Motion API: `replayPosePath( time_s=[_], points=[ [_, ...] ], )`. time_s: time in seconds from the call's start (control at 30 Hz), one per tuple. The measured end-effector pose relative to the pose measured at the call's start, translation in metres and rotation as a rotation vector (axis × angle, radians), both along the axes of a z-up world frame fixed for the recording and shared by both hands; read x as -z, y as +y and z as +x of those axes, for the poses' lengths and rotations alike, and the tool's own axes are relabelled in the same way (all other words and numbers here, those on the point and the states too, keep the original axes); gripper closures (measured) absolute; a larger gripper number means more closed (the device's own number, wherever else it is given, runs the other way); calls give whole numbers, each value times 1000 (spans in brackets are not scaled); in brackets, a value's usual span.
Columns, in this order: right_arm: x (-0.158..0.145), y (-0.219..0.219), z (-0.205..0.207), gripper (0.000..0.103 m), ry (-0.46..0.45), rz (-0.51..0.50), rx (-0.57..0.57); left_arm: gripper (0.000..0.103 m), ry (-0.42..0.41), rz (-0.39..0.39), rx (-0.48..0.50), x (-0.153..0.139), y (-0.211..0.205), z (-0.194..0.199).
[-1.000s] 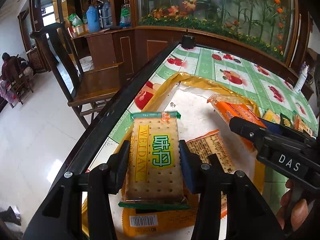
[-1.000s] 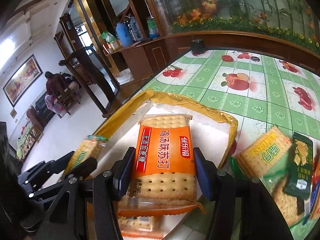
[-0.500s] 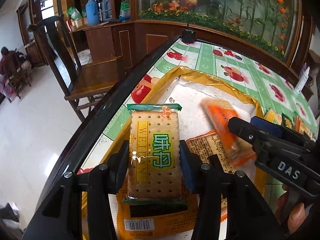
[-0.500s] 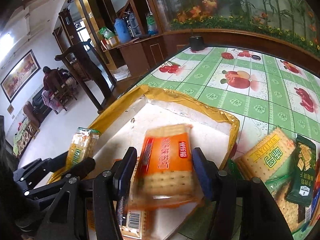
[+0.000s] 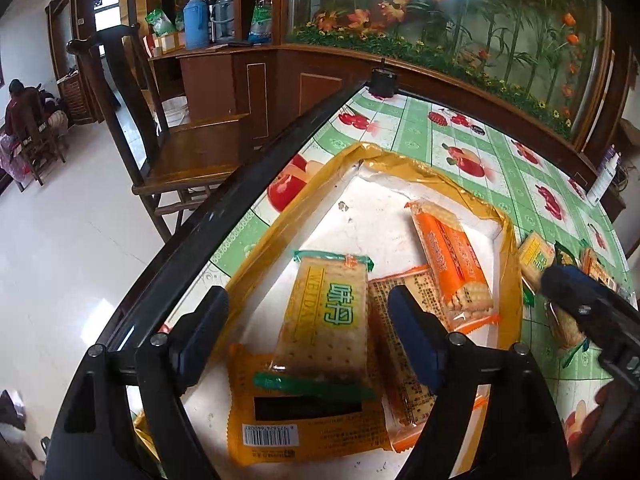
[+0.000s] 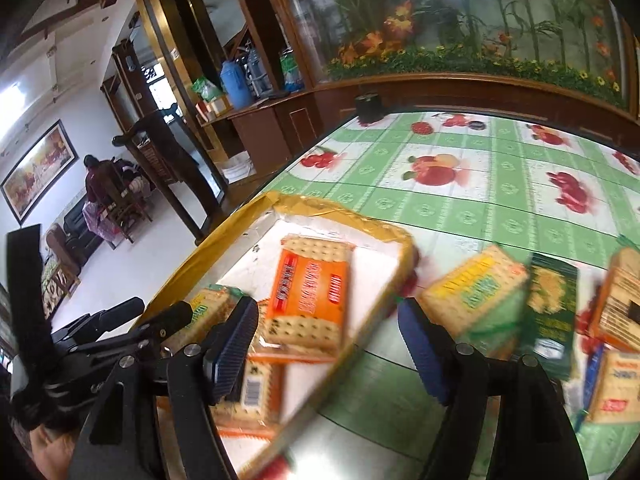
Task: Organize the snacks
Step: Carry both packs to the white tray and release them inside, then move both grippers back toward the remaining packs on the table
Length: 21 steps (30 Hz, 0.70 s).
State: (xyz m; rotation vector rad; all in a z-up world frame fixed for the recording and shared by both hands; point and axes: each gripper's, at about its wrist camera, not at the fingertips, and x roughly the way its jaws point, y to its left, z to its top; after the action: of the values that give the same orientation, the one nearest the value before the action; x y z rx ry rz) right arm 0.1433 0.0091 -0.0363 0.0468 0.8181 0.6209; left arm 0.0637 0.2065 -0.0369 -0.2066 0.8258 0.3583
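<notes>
A shallow white box with a yellow taped rim sits on the table. In it lie a green-and-yellow cracker pack, an orange cracker pack and other orange packs. My left gripper is open above the green pack, which rests on the others. My right gripper is open and empty over the box's right rim; the orange pack lies in the box. The right gripper also shows in the left wrist view.
Several loose snack packs lie on the fruit-print tablecloth right of the box: a yellow-green one, a dark green one and orange ones. A wooden chair stands beyond the table's dark left edge.
Both grippers opened. The left let the green pack down onto the packs in the box. The right dropped the orange pack into the box and moved right.
</notes>
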Motion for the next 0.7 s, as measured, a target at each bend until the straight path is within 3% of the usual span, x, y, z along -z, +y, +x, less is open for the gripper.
replayPosePath(
  time_s=[0.3, 0.7],
  points=[
    [-3, -67, -19, 18, -19, -22, 94, 21, -13, -14, 15, -5, -18, -7],
    [6, -191, -35, 14, -9, -85, 328, 21, -30, -13, 176, -14, -100, 15]
  ],
)
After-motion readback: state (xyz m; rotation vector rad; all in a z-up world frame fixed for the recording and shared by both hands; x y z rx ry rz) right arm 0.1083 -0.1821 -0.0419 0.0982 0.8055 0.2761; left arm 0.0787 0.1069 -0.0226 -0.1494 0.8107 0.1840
